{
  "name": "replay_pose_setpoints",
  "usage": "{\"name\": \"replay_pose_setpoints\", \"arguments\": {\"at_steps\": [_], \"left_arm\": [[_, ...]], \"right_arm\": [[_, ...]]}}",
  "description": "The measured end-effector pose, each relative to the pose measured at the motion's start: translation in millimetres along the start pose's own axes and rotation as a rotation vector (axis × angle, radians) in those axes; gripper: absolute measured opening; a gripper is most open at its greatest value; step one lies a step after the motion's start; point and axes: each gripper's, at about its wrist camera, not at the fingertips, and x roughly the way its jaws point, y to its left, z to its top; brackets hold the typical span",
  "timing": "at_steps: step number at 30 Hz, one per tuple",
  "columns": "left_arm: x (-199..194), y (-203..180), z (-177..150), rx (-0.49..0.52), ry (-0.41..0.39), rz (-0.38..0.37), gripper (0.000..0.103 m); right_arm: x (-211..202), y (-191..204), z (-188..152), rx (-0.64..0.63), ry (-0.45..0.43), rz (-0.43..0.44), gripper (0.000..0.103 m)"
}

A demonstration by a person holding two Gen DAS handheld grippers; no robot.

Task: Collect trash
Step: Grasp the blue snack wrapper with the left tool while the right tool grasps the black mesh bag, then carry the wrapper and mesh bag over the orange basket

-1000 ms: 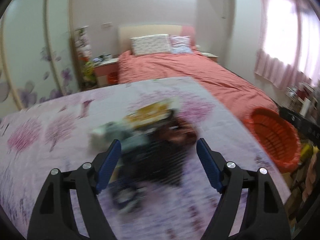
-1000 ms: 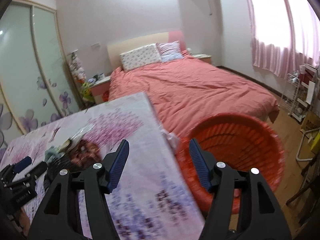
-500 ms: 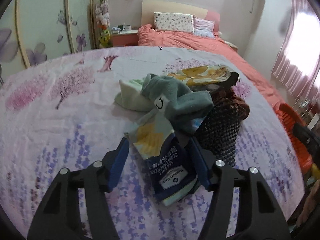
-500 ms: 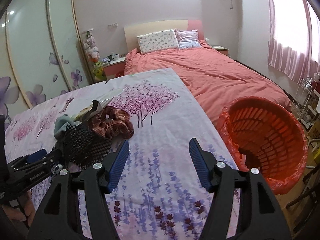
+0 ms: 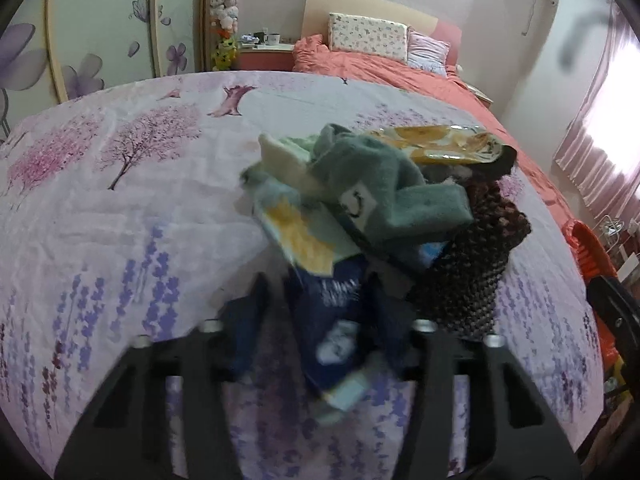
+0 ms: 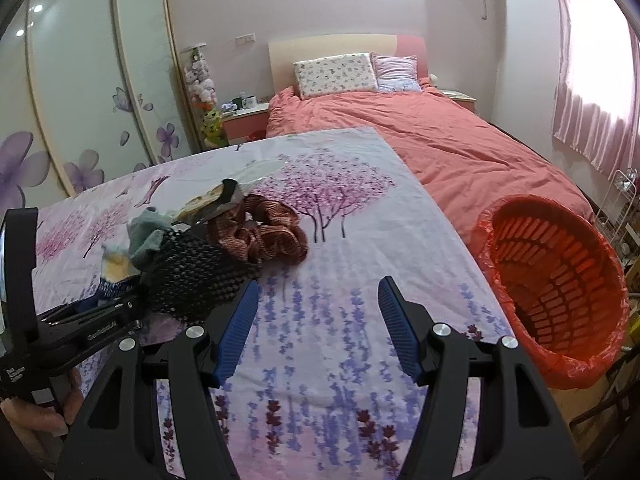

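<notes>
The left gripper (image 5: 320, 320) was low over the flowery sheet (image 5: 120, 208), and its jaws were closing around a dark blue wrapper (image 5: 336, 320) that lay between them. The picture was too blurry there to tell if the pads were pressing on the wrapper yet. The right gripper (image 6: 318, 308) hung over a bare part of the sheet with its blue pads (image 6: 240, 320) wide apart and nothing between them. A hand (image 6: 40, 408) held the left gripper at the edge of the right view. Just past the wrapper was a small pile of things all touching each other. There was a green-grey sock (image 5: 384, 196) with a little smiley face lying on top. A black net bag (image 5: 464, 276) sat just beside it on the right. A yellow snack packet (image 5: 440, 142) lay behind them. A brown, stripy scrunchie (image 6: 268, 236) rested against the net bag. An orange basket (image 6: 560, 292) with a red bag liner stood off the right side of the sheet, well apart from the pile. Farther back was a bed with a pink cover (image 6: 420, 136) and two pillows (image 6: 336, 74).
</notes>
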Motion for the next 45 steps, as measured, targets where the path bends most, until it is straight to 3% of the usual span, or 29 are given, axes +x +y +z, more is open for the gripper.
{"name": "replay_pose_setpoints", "arguments": {"at_steps": [2,9,14,20,22,24,26,29,38,45], "left_arm": [[-1,10,1,-0.004,0.003,-0.018,0.038],[-7,67,8,-0.074,-0.013,0.081,0.038],[-9,75,9,-0.081,-0.014,0.060,0.038],[-7,78,11,-0.093,-0.016,0.043,0.039],[-6,79,10,-0.095,-0.016,0.041,0.039],[-6,79,10,-0.096,-0.016,0.040,0.039],[-5,80,11,-0.098,-0.017,0.037,0.039],[-5,80,11,-0.091,-0.016,0.038,0.039],[-5,82,12,-0.083,-0.017,0.023,0.039],[-6,86,13,-0.083,-0.021,-0.007,0.037]], "right_arm": [[1,5,1,-0.006,0.002,0.009,0.063],[10,30,2,-0.010,0.034,0.077,0.062],[22,60,3,0.007,0.071,0.169,0.054],[39,85,5,0.048,0.097,0.178,0.051],[44,88,7,0.055,0.097,0.162,0.042],[48,90,7,0.044,0.106,0.142,0.022],[48,86,7,0.041,0.106,0.142,0.011],[40,74,7,0.053,0.088,0.138,0.007],[26,29,11,0.111,0.044,0.078,0.006],[6,10,19,0.140,-0.011,0.130,0.005]]}}
